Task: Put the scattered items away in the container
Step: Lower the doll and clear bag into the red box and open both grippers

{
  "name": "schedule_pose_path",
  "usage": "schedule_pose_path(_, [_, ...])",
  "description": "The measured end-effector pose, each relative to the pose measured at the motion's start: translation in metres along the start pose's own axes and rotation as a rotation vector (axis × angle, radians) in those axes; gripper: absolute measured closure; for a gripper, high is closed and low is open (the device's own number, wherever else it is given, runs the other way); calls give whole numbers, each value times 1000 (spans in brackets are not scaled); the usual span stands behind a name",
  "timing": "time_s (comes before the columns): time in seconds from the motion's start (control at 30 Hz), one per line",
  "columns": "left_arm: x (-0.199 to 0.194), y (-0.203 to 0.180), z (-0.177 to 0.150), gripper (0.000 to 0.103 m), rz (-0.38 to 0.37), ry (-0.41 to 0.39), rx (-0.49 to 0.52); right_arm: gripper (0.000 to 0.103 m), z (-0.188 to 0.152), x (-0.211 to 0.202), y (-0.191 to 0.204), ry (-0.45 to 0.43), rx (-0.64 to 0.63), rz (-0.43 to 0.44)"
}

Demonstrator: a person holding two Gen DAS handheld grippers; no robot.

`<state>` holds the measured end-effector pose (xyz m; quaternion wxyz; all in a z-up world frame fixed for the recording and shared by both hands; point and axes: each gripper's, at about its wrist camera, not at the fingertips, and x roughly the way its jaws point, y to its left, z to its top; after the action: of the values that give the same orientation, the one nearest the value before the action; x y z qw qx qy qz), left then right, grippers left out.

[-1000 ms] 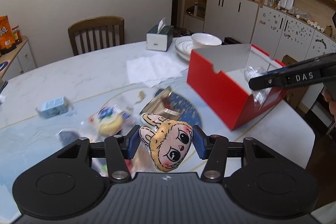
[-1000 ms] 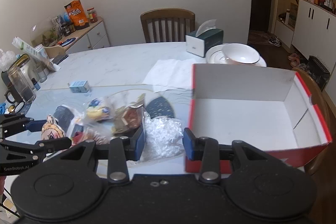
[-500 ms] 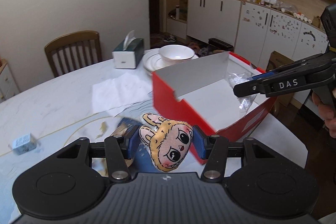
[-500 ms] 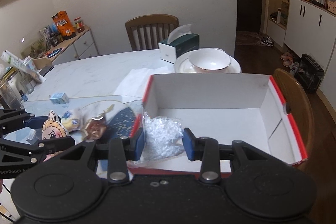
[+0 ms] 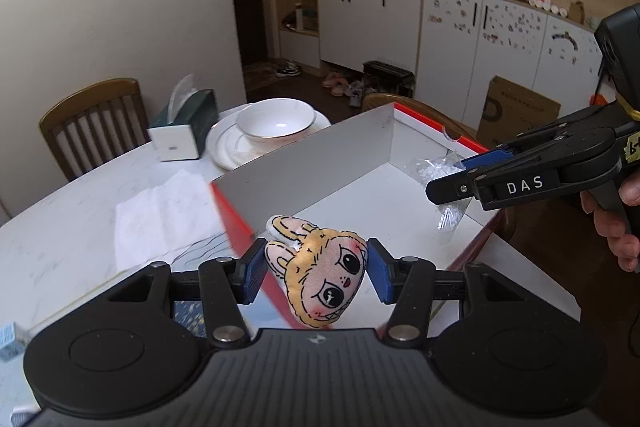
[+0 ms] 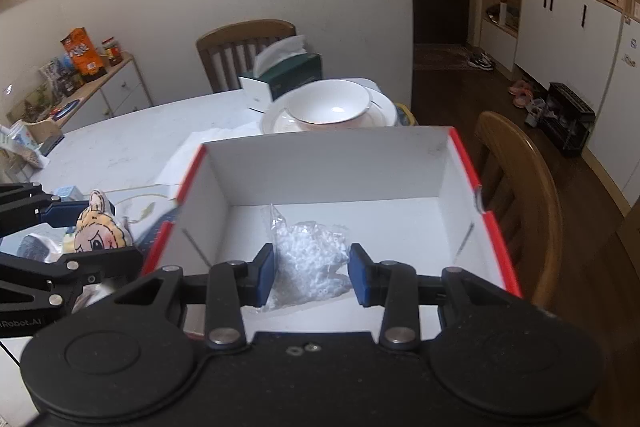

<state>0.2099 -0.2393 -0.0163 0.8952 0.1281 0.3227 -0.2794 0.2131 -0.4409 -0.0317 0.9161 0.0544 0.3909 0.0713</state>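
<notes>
My left gripper (image 5: 316,273) is shut on a small plush bunny-girl head (image 5: 320,273), held just above the near left rim of the red box with a white inside (image 5: 360,163). My right gripper (image 6: 311,273) is shut on a clear plastic bag of white beads (image 6: 308,259), which hangs over the box's white floor (image 6: 380,223). In the left wrist view the right gripper (image 5: 460,175) reaches in from the right with the bag (image 5: 436,167) over the far right corner. The right wrist view shows the plush (image 6: 98,227) and left gripper (image 6: 86,231) at the box's left side.
A white bowl on a plate (image 6: 332,107) and a green tissue box (image 6: 288,75) stand behind the box, with a paper napkin (image 5: 160,211) to their left. Loose packets (image 6: 36,243) lie at the table's left. Wooden chairs (image 6: 520,187) stand at the table's right and far sides.
Both grippers have carried their loads rightward from the scattered items to the red box. The bead bag now hangs inside it and the plush has reached its left rim.
</notes>
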Motion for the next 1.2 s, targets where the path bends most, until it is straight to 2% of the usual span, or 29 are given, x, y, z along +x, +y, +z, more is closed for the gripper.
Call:
schedule_pose_path(0.3, [50, -12, 21, 51, -23, 67, 39, 66, 6, 23, -21, 39, -17, -15])
schedule_pose_path(0.67, [113, -11, 36, 51, -14, 175, 62, 66, 8, 53, -32, 101, -70, -25])
schedule_pose_path(0.97, [154, -10, 43, 51, -28, 284, 45, 66, 8, 74, -30, 166, -165, -3])
schedule_pose_path(1.2, [178, -15, 36, 50, -41, 385, 56, 66, 2, 92, -25, 225, -257, -4])
